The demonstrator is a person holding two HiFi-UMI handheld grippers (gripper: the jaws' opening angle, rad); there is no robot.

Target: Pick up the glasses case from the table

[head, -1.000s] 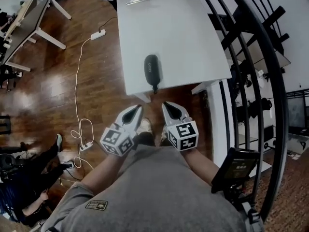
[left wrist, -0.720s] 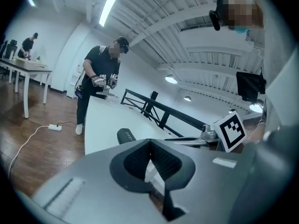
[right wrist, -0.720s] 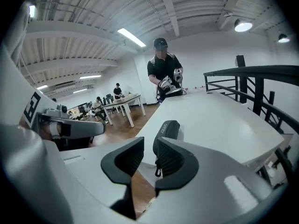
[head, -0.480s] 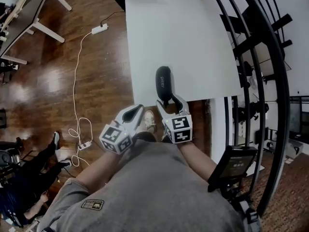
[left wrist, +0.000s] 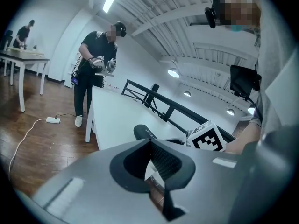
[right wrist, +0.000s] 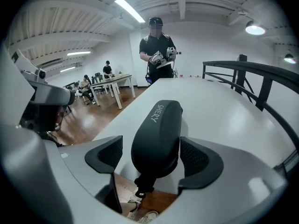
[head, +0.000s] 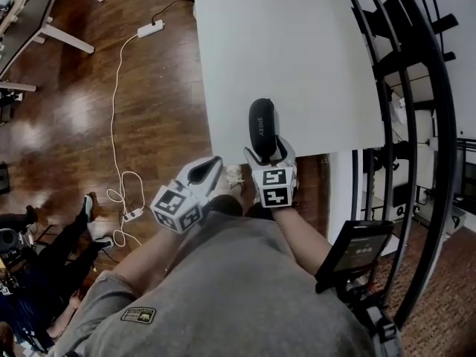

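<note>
Now, at the near edge of the white table [head: 297, 65], the black glasses case [head: 262, 129] lies between the jaws of the right tool [head: 269, 153], which has come forward around it and is opening wide, pads clear of it. A squeeze seems next; the left tool [head: 212, 166] hangs shut and empty.

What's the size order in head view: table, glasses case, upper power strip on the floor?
1. table, by far the largest.
2. glasses case.
3. upper power strip, the smallest. It lies on the floor, farther from the camera than the case, so distance shrinks it somewhat.
</note>
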